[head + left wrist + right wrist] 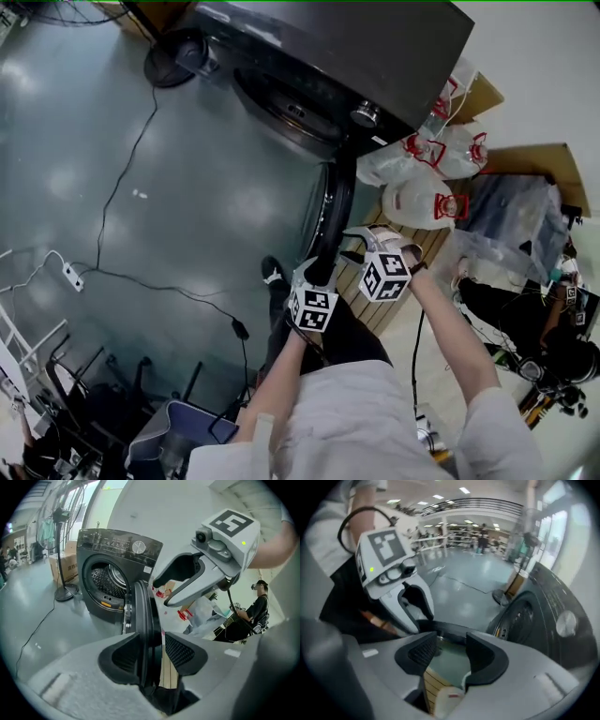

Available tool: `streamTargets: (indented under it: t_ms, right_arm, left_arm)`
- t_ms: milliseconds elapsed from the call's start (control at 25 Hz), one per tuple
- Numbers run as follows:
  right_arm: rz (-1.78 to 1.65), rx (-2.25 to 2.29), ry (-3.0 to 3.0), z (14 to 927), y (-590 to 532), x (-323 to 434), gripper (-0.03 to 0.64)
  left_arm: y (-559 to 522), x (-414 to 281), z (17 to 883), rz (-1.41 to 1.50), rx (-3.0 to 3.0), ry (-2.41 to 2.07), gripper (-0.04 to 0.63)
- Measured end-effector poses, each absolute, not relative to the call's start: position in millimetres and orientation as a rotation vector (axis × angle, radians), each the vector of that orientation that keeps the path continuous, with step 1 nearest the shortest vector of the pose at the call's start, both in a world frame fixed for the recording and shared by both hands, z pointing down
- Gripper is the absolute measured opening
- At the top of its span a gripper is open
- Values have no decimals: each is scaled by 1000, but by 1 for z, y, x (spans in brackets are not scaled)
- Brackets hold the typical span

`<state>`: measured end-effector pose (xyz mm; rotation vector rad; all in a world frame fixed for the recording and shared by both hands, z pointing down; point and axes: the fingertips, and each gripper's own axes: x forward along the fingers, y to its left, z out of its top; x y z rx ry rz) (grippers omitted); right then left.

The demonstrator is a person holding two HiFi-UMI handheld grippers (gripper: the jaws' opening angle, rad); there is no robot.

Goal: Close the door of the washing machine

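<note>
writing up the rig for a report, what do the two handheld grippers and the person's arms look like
Both match: the left gripper and right gripper are light grey plastic with two black mesh-textured pads. Each carries a white cube printed with black square markers and a small green light. A black cable runs from the right one. The person wears a white top.
</note>
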<state>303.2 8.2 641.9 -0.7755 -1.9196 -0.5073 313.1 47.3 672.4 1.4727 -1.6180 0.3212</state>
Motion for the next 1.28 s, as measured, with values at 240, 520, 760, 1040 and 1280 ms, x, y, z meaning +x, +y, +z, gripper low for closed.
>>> streamTargets:
  t_ms: [240, 520, 760, 1040, 1280]
  right_arm:
    - [-1151, -1086, -1588, 665, -11, 290, 233]
    - [-1140, -1206, -1565, 675, 0, 280, 199]
    - [-1060, -1236, -1646, 672, 12, 260, 188]
    - [-1018, -1148, -1768, 675, 22, 224, 181]
    - [-923, -1050, -1832, 672, 27, 192, 183]
  left_arm:
    - [41, 309, 677, 344, 1425, -1678, 178]
    - [50, 297, 677, 363, 1367, -1745, 158]
    - [59, 269, 678, 381, 1298, -1810, 160]
    - [71, 224, 681, 363, 1192, -1892, 160]
    - [76, 187, 684, 356, 1154, -1950, 187]
